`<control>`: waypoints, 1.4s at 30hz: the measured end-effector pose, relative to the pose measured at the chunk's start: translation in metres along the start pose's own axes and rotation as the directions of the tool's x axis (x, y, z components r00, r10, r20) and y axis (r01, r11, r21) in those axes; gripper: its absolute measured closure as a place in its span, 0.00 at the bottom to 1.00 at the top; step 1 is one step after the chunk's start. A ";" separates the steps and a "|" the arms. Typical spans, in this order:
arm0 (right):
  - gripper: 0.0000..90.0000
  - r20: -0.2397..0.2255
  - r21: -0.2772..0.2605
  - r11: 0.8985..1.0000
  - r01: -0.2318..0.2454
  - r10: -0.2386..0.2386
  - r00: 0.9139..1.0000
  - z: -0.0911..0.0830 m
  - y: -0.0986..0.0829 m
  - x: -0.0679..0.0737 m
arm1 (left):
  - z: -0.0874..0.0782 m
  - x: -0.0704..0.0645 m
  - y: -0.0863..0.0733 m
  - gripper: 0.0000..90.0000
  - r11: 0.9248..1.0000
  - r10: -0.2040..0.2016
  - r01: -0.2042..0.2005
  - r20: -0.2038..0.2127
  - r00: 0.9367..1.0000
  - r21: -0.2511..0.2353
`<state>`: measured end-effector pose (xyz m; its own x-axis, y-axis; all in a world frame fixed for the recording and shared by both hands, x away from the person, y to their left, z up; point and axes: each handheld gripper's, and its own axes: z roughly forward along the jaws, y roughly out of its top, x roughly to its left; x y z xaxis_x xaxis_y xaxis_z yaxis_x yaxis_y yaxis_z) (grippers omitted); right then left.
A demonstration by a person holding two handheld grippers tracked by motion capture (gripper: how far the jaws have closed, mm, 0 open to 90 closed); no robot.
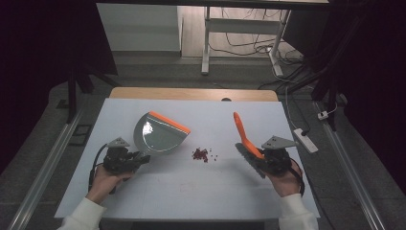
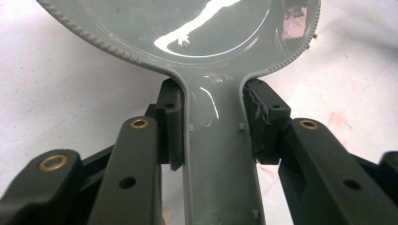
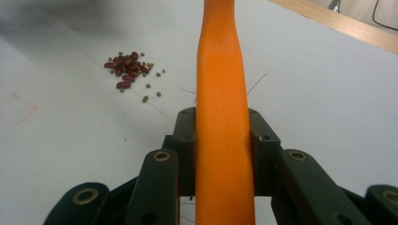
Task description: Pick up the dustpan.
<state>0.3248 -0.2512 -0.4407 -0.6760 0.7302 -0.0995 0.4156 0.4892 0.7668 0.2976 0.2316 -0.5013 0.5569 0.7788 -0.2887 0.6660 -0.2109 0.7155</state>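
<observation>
Lying between the tools, the beans (image 1: pixel 202 154) sat at nine o'clock from the right gripper (image 1: pixel 268 157), clamped on the brush (image 1: pixel 244 136); the left gripper (image 1: pixel 136 158) clamped the dustpan (image 1: pixel 160 134).

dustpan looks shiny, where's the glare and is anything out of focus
Left gripper view: a white glare streak runs across the dustpan and its near handle end is soft. High view: a smaller highlight on the pan, dark surroundings. Right gripper view: the beans are sharp, the brush handle slightly soft up close.
</observation>
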 end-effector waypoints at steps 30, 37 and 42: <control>0.78 -0.068 -0.025 1.000 -0.014 0.012 0.998 0.039 0.032 -0.003 | -0.014 -0.001 0.000 0.69 0.985 0.141 -0.150 0.106 0.984 0.086; 0.78 -0.080 -0.027 1.000 -0.013 0.011 0.997 0.051 0.042 -0.002 | -0.013 -0.005 0.000 0.68 0.976 0.171 -0.187 0.137 0.976 0.111; 0.78 -0.092 -0.040 0.999 -0.019 0.015 0.996 0.059 0.050 0.000 | -0.014 -0.013 -0.001 0.68 0.964 0.197 -0.224 0.181 0.964 0.144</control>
<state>0.3814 -0.1986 -0.4400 -0.7224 0.6908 -0.0291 0.4040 0.4559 0.7931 0.2827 0.2300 -0.4894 0.7575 0.6018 -0.2530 0.5889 -0.4626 0.6628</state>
